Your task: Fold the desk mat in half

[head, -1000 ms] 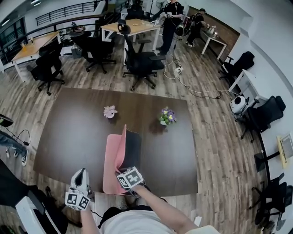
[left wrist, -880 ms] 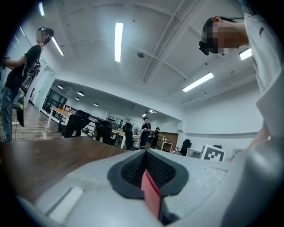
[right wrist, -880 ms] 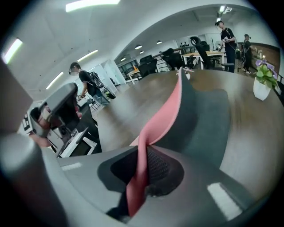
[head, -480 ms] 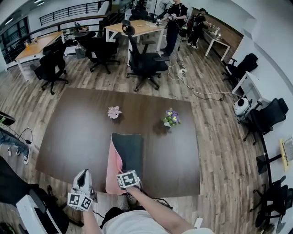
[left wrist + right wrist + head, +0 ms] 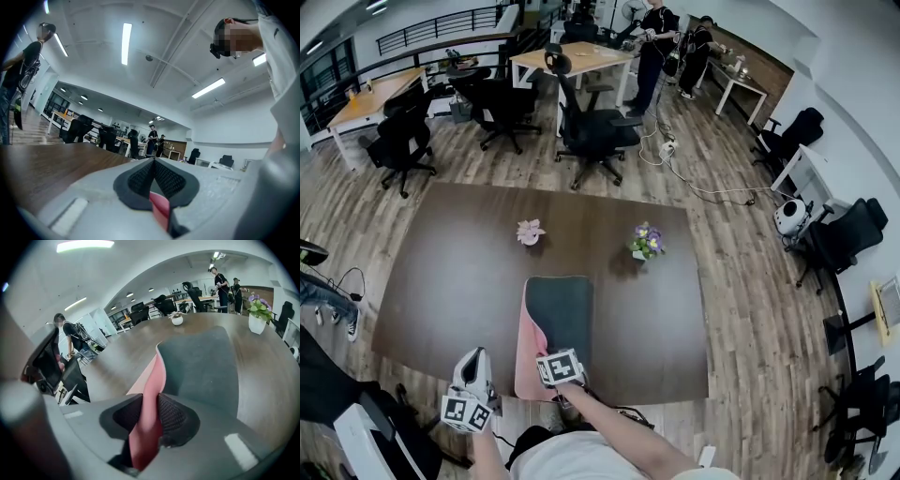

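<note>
Ahead of the right tongs, the mat is laid double on the table. Its grey side is up, and a pink strip of the lower layer shows along the side toward the left tongs. The mat's near edge sits at the right tongs. Pink flowers and purple flowers stand well beyond the mat's far end.

Right tongs: jaws opening, with a pink edge of the mat between the pads; the hold is being let go.
Left tongs: jaws brought together, with no mat between them. They are held beside the right tongs at the table's near edge, apart from the mat and pointed upward. A pink sliver is noted low behind the pads but not identified.

Handling, as judged:
- The mat is thin, light and limp, and it drapes rather than holding its shape.
- It is best taken at a near corner or edge, where one layer can be pinched alone.
- The exposed pink strip suggests the edges are not flush, so a tug on the upper layer may be needed.

Change noted: a second ago the flap was raised upright in mid-fold with its pink face showing. It is now down flat, and the right tongs have been drawn back slightly.
</note>
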Motion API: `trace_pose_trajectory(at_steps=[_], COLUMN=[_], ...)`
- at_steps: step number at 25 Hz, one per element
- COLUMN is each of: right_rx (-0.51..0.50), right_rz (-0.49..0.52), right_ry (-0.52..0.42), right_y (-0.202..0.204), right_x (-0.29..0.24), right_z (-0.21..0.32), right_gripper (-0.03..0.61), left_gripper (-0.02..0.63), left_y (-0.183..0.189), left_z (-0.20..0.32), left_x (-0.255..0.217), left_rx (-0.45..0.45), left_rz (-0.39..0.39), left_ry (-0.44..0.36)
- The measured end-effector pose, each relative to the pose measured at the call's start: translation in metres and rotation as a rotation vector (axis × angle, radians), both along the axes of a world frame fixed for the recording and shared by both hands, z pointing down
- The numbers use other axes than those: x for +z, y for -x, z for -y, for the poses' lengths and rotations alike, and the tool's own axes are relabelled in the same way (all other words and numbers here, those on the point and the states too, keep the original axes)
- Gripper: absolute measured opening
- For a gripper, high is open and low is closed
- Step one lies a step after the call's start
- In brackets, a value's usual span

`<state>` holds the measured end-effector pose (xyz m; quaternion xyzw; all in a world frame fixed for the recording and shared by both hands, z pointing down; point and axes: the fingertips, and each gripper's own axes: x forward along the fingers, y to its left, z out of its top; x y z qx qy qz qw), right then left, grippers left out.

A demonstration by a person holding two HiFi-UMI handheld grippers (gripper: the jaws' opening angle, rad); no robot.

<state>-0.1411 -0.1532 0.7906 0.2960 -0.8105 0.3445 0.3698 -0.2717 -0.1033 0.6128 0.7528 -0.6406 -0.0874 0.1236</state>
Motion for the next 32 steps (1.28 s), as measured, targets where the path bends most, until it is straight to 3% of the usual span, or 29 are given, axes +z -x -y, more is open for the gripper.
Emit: trace_pose_trajectory(at_steps=[4,6,12,24,27,30,32], right_rx=[-0.015,-0.024,-0.041,0.017,-0.019,-0.039,0.002], right_rz=[0.084,0.138,0.151,0.213,0.284,0.345,0.378], right_ry=[-0.015,0.008,-0.045,-0.139,-0.234,-0.417,-0.532], right_y=[0.008,0.011,0.000,-0.040,-0.049,-0.068,-0.091], right_x=[-0.016,-0.025,-0.042,-0.083,-0.109,-0.143,-0.166], right_z=[0.003,-0.003,-0.002,0.013,0.011,0.011,0.014], right_gripper=[0.158,0.230,0.200,0.192,0.178,0.134,0.087], left_gripper=[0.002,0.003,0.002,0.002,0.002,0.002,0.003], left_y=[-0.002,-0.004,-0.011,-0.035,-0.039,-0.043,-0.046], left_z=[0.002,0.003,0.010,0.022,0.023,0.024,0.026], left_x=[-0.001,-0.001,-0.002,-0.003,-0.004,-0.004,-0.004], left_rx=[0.002,0.006,0.028,0.088,0.097,0.113,0.120], left_rz=[-0.008,-0.008,0.000,-0.001,-0.003,0.005,0.007], left_ry=[0.001,0.001,-0.005,-0.013,-0.013,-0.016,-0.018])
